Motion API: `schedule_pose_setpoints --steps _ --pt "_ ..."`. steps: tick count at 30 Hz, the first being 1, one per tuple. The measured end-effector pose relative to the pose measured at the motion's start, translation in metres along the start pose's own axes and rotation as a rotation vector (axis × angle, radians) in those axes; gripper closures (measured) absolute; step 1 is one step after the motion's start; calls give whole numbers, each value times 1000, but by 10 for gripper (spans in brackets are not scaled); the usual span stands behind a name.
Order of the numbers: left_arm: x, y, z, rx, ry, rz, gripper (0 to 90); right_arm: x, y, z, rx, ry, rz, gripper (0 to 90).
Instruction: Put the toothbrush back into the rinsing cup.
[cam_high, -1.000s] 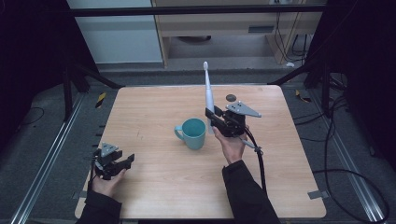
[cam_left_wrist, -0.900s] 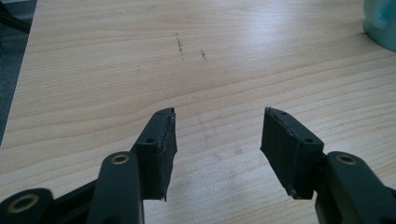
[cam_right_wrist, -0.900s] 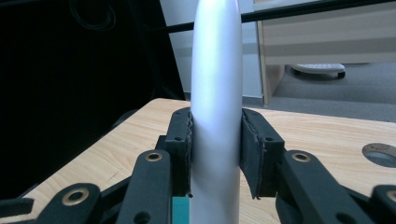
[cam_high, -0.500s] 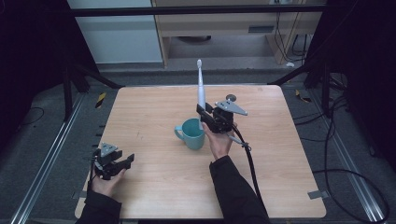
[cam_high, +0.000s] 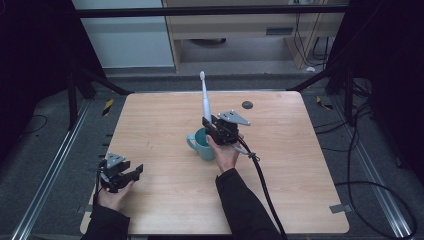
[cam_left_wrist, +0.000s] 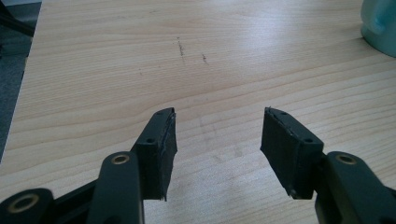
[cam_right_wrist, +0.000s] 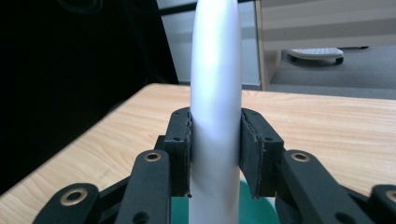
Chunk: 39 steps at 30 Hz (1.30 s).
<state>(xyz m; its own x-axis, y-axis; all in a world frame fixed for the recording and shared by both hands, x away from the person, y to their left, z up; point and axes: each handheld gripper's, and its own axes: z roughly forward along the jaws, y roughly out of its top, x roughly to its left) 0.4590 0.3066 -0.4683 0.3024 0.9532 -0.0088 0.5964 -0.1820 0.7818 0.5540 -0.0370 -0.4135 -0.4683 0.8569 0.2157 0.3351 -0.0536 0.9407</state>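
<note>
Toothbrush (cam_high: 204, 100) stands upright over the teal mug (cam_high: 202, 144) at mid-surface. Far left, near the front edge, the left gripper (cam_left_wrist: 217, 140) rests with jaws spread, nothing between. Right gripper (cam_right_wrist: 215, 154): jaws pinching the toothbrush handle just above the mug.

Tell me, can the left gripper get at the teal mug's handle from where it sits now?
Probably yes: the left gripper is open and holds nothing, bare table lies between it and the mug, and the handle faces its side.

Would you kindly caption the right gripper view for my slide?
Right gripper jaws clamp an upright white toothbrush handle above a teal mug.
</note>
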Motion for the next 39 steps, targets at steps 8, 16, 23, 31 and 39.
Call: schedule_pose_setpoints --steps 8,16,23,31,39 --pt "0 0 0 2 -1 1 448 -2 -14 5 65 -25 -25 659" --pt "0 0 1 5 -2 2 448 -1 -20 8 101 -30 -40 658" --pt "-1 0 2 9 -3 6 448 -3 -24 11 145 -27 -52 655" --pt "-1 0 2 12 -5 6 448 -3 -25 10 168 -18 -69 641" --pt "-2 0 2 10 -5 6 447 -6 -13 -10 89 -15 -75 540"
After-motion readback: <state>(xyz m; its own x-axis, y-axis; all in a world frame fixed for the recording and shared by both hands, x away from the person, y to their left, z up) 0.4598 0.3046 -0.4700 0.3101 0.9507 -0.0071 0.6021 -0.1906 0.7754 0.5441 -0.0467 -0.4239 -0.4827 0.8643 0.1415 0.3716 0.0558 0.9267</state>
